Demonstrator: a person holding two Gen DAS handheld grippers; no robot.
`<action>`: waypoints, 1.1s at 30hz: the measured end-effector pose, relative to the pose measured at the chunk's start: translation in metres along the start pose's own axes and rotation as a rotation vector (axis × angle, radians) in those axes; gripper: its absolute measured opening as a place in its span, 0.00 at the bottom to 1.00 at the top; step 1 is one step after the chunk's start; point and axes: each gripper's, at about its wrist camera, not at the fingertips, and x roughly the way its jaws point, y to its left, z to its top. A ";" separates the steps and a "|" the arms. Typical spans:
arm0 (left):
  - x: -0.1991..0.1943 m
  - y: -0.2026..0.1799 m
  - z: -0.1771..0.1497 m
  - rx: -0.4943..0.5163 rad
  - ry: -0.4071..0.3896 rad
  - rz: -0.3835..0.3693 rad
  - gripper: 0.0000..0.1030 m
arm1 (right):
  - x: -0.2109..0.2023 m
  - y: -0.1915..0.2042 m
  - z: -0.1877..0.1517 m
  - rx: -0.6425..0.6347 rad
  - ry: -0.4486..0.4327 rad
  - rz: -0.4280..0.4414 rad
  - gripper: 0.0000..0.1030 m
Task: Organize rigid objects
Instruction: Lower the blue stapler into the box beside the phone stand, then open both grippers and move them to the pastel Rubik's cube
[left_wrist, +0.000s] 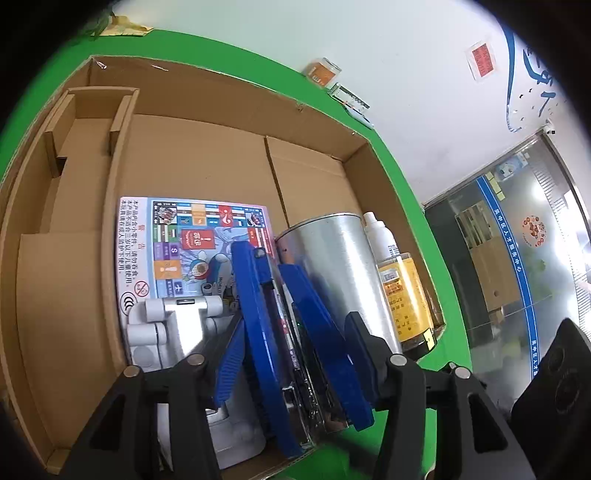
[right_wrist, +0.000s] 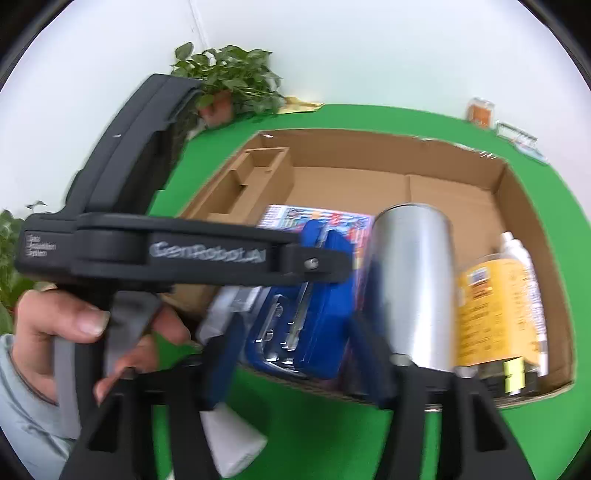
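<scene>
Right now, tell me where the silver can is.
In the cardboard box, the silver can stands upright between the blue case and the yellow-labelled bottle.

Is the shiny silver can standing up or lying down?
Standing up. The shiny silver metal can stands upright in the brown cardboard box, its round top facing up, beside the yellow-labelled jar.

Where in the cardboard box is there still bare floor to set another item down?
The far half of the cardboard box floor is bare, from the printed card to the back wall, and beside the cardboard insert. The near right corner is crowded: silver can, yellow jar, white bottle.
</scene>
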 end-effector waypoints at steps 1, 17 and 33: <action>-0.001 0.002 -0.001 -0.013 -0.001 0.009 0.51 | 0.002 -0.004 0.000 0.009 0.010 0.006 0.27; -0.005 -0.020 -0.002 0.070 -0.041 0.062 0.40 | 0.016 -0.016 -0.010 0.075 0.049 0.014 0.12; -0.007 -0.011 -0.028 0.016 0.015 0.025 0.30 | -0.063 -0.002 -0.066 -0.036 -0.230 0.029 0.83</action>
